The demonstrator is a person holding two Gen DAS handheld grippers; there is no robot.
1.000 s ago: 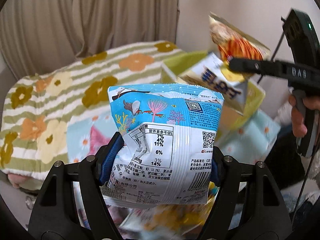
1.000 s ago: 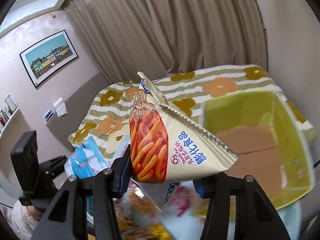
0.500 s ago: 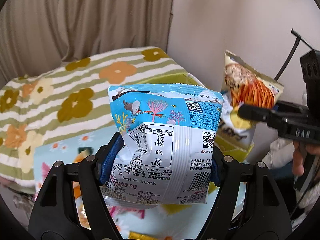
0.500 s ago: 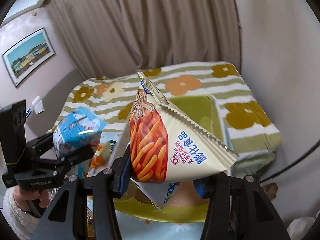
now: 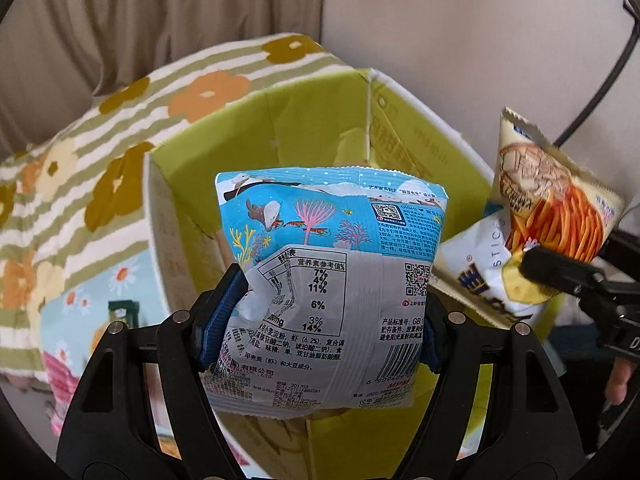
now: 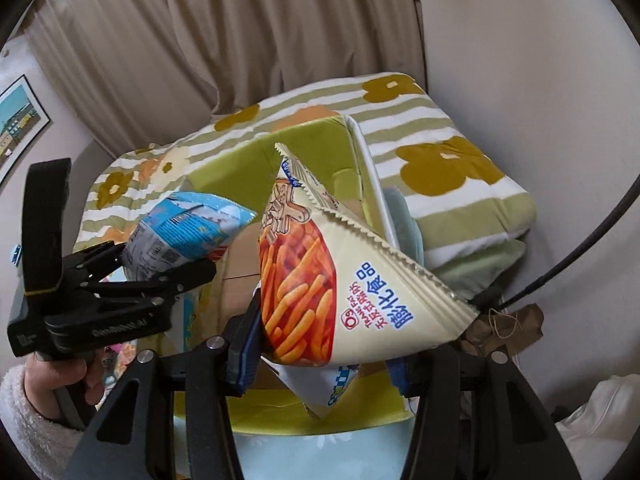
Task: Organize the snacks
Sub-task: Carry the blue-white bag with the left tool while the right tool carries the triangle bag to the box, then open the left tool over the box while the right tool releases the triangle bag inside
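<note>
**Left wrist view: two snack loads held over the box, release pending**

Left wrist view shows the left tool point(image 5: 332, 312) clamped on a blue bag point(image 5: 332, 280), its pads pressing the bag's two sides. The bag hangs directly above the open green box point(image 5: 276, 120), which sits on a bed with a striped floral cover point(image 5: 120, 120). The right tool point(image 6: 324, 356) grips an orange-stick bag point(image 6: 320, 280) together with a second white pack point(image 5: 480, 280) tucked beneath it; this pair is just over the box's edge.

**Progress (judgement)**
- Done: both loads are picked up and brought to the box.
- Left: lowering and release of all three packs. The box floor, where visible, shows bare cardboard; most of it is hidden, so prior contents cannot be confirmed.
- More packets lie on the bed by the box in the left wrist view; they are blurred, so their count is unclear. They probably remain to be sorted.

**Legible markings**
- Blue bag: Chinese nutrition table with 7%, 4%, 11%, 6%, 3%, 14%; QR codes; barcode; "(6.2%)"; "201702".
- Orange-stick bag: blue Chinese characters "膨化食品", with Korean text beside them.
- White pack: "STICKS", partly covered.
</note>
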